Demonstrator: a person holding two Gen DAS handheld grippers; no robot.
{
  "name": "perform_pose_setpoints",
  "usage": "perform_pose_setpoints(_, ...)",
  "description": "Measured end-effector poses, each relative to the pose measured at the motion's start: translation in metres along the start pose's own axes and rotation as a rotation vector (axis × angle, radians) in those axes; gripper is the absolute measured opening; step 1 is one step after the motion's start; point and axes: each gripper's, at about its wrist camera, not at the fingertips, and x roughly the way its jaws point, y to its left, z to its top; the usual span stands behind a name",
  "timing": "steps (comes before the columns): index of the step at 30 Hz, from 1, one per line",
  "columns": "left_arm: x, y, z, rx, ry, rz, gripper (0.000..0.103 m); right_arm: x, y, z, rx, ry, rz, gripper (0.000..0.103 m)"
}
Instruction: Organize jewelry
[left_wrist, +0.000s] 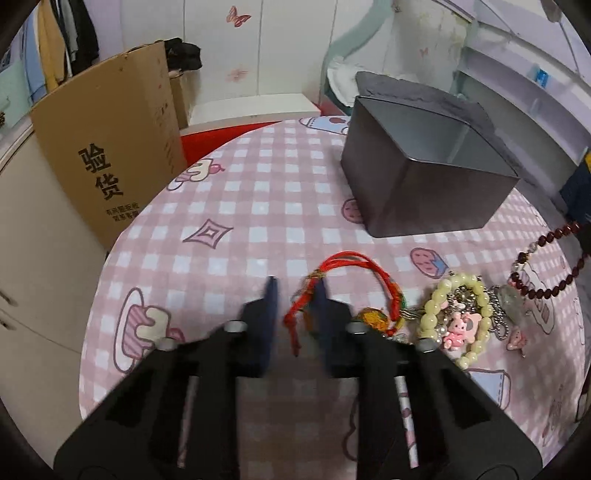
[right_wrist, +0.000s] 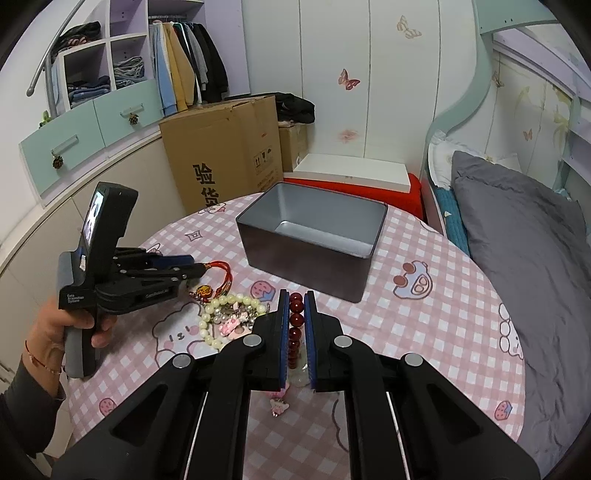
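Observation:
A grey metal box (left_wrist: 424, 184) (right_wrist: 310, 236) stands open on the pink checked tablecloth (left_wrist: 258, 206). My left gripper (left_wrist: 297, 288) (right_wrist: 201, 267) is open, with its right finger inside the loop of a red cord bracelet (left_wrist: 354, 266) (right_wrist: 221, 273) that lies on the cloth. My right gripper (right_wrist: 295, 299) is shut on a dark red bead bracelet (right_wrist: 296, 319), which also shows at the right edge of the left wrist view (left_wrist: 546, 266). A pale green bead bracelet (left_wrist: 458, 317) (right_wrist: 221, 314) with a pink rabbit charm lies beside silver chains.
A cardboard box (left_wrist: 110, 147) (right_wrist: 225, 147) stands beyond the table's left edge. A bed with a grey pillow (right_wrist: 524, 236) is at the right. A red and white stool (right_wrist: 354, 173) stands behind the table. A wardrobe with drawers fills the far left.

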Motion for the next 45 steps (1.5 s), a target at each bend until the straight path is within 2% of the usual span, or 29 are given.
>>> perform_pose_setpoints(7, -0.035, 0.004, 0.01, -0.046, -0.089, -0.107, 0.004, -0.005, -0.003, 0.019, -0.024, -0.043, 0.001, 0.006)
perform_pose_setpoints(14, -0.093, -0.011, 0.045, -0.005, -0.233, -0.247, 0.004, -0.013, -0.012, 0.047, -0.028, -0.105, 0.006, 0.006)
perform_pose_setpoints(22, -0.122, -0.035, 0.085, 0.06, -0.338, -0.31, 0.004, -0.003, -0.022, 0.071, -0.017, -0.135, 0.012, 0.006)
perform_pose_setpoints(26, -0.121, -0.044, 0.103, 0.072, -0.368, -0.329, 0.004, 0.001, -0.028, 0.077, 0.006, -0.155, 0.024, 0.006)
perform_pose_setpoints(29, -0.101, -0.049, 0.114, 0.063, -0.335, -0.34, 0.004, 0.01, -0.031, 0.081, 0.017, -0.15, 0.027, 0.006)
perform_pose_setpoints(32, -0.067, -0.055, 0.121, 0.053, -0.266, -0.331, 0.004, 0.021, -0.034, 0.08, 0.025, -0.134, 0.028, 0.006)
perform_pose_setpoints(39, -0.01, -0.061, 0.114, 0.043, -0.13, -0.293, 0.004, 0.055, -0.044, 0.067, 0.058, -0.062, 0.038, 0.006)
perform_pose_setpoints(45, 0.008, -0.062, 0.108, 0.048, -0.062, -0.281, 0.007, 0.066, -0.049, 0.055, 0.095, -0.021, 0.051, 0.007)
